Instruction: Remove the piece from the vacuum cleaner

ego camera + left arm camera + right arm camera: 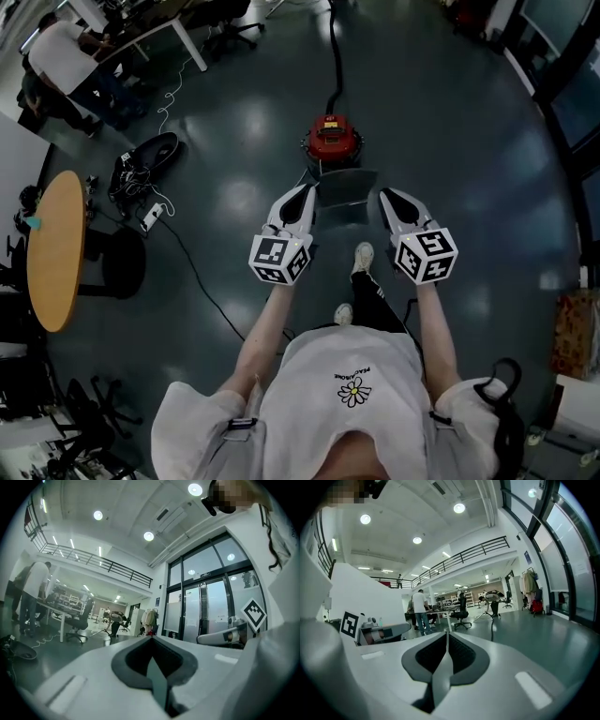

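Red vacuum cleaner (330, 138) on the floor (450, 141) ahead of you
Head view: your left gripper (302, 202) and right gripper (394, 204) point toward it, with a grey panel (345, 187) between their tips. Left gripper view: its jaws are pressed together with nothing in them. Right gripper view: jaws together too, nothing in them

Tiny arched print on shirt (353, 373), illegible
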Action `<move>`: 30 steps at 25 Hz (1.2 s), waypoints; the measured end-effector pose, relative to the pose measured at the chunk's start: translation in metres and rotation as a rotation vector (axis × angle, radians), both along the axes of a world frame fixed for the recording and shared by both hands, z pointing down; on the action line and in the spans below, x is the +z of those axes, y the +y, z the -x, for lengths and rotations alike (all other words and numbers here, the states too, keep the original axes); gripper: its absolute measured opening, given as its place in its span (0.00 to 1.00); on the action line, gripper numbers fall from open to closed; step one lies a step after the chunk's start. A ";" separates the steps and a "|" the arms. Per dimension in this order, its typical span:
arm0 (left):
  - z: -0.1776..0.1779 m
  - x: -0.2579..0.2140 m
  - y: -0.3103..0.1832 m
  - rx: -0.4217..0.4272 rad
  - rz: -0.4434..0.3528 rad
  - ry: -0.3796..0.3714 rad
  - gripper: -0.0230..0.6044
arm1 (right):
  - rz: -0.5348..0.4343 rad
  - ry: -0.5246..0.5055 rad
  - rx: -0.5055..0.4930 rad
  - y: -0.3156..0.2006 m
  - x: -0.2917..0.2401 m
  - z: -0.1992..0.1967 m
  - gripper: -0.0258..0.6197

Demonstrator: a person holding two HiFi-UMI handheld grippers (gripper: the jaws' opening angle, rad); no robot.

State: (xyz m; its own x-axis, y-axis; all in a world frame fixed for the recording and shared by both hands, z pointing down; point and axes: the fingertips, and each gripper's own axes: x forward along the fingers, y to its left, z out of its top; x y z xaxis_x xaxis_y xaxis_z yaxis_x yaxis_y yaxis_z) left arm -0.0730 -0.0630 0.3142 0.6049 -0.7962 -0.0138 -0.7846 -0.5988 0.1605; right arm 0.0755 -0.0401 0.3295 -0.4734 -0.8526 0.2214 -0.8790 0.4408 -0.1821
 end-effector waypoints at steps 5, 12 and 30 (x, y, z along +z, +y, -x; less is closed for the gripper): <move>-0.023 0.023 -0.083 -0.001 0.035 -0.009 0.04 | 0.024 0.016 -0.017 -0.089 0.021 -0.019 0.11; -0.041 0.038 -0.188 -0.012 0.065 -0.015 0.04 | 0.088 0.054 -0.064 -0.201 0.042 -0.025 0.11; -0.078 0.186 -0.358 0.261 0.286 -0.492 0.04 | 0.241 0.165 -0.238 -0.348 0.129 -0.012 0.29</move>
State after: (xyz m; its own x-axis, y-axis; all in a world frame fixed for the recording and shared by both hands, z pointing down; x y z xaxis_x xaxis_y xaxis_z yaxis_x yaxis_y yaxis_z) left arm 0.0048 -0.4210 0.5007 0.6617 -0.5521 0.5073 -0.6407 -0.7678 0.0001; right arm 0.0874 -0.3880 0.4583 -0.5930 -0.6371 0.4924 -0.7834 0.5979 -0.1699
